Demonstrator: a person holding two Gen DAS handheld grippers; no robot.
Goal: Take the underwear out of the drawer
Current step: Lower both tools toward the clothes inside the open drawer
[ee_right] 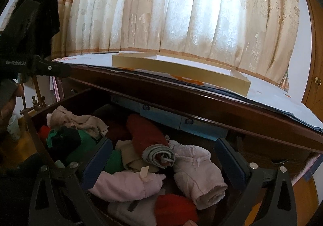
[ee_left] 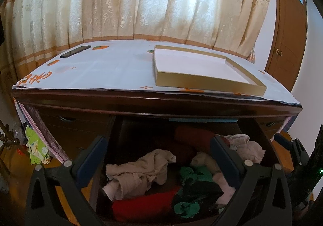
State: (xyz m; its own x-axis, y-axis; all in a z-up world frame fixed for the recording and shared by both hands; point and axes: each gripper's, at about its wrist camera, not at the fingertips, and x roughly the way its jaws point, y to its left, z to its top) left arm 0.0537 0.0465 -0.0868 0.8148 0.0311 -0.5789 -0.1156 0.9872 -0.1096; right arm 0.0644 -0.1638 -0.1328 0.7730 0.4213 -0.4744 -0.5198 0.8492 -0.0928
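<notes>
**Both grippers hover open over the drawer; the pink piece lies between the right fingers**

The drawer stands pulled out below the counter, and it is full of loose underwear in pink, beige, red, green and black. Nothing has been lifted out yet.

The right gripper looks like the better placed one. Its fingers are spread wide and hold nothing, and a rolled pale pink garment sits straight ahead in the gap between them, just below and in front of the tips. Its long axis runs slanted, from near the grey roll at the far end towards the near right. Closing across that roll would likely call for a short drop forward and down.

The left gripper is open too, empty, above the left half of the drawer, with a crumpled beige piece below the gap, somewhat farther down.

Writing: "GenRobot.AI" reads in white on the black body of the other gripper at the left edge of the right view. The counter's cloth carries orange characters at its near left corner, too distorted to read. A shallow gold box and a phone lie on top.
</notes>
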